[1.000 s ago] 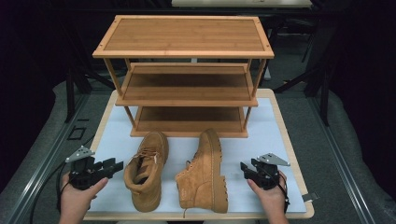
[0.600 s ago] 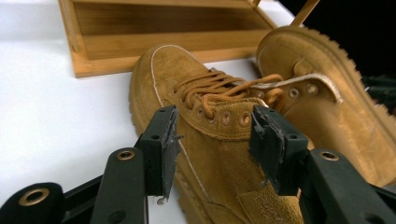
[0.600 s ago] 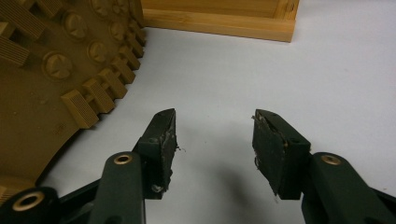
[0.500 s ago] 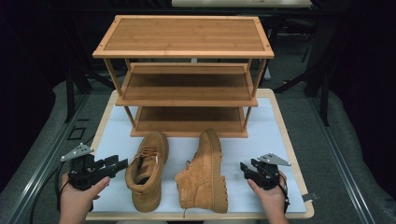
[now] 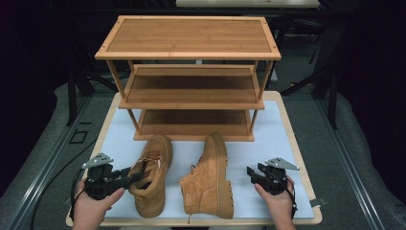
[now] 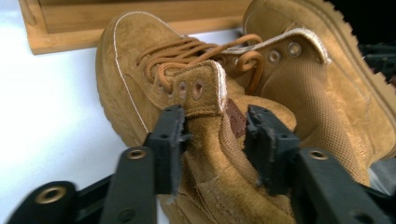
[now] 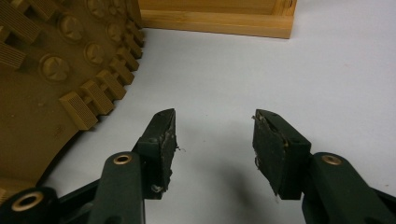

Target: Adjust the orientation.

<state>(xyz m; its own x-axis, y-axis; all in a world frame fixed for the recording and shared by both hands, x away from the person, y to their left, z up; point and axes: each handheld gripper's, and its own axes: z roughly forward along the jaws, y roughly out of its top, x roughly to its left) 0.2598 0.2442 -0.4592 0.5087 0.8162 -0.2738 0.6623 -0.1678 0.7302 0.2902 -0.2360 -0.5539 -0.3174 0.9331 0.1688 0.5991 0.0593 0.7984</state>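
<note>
The left gripper [image 5: 129, 176] sat at the collar of the upright boot [image 5: 151, 175], w/ the near side flap of the boot's ankle [image 6: 201, 93] between its jaws; the jaws had just been closing in on that flap, and in the left gripper view the pads looked right against the suede on both sides, tho a firm pinch couldn't be confirmed, so I'd call it nearly clenched rather than gripping. The boot stood on the white mat [image 5: 119, 139], toe toward the wooden shoe rack [image 5: 191, 91], so its long axis ran front-to-back, roughly across the gripper's reach. The 2nd boot [image 5: 210, 179] lay on its side just beside it, sole facing the right gripper [image 5: 253, 175]. The right gripper rested low on the mat w/ jaws released, nothing between them, lugged sole [image 7: 51, 74] just off to one side. Left hand was clearly the nearer to the upright boot; the lift to the rack prob. hinges on that collar hold.
</note>
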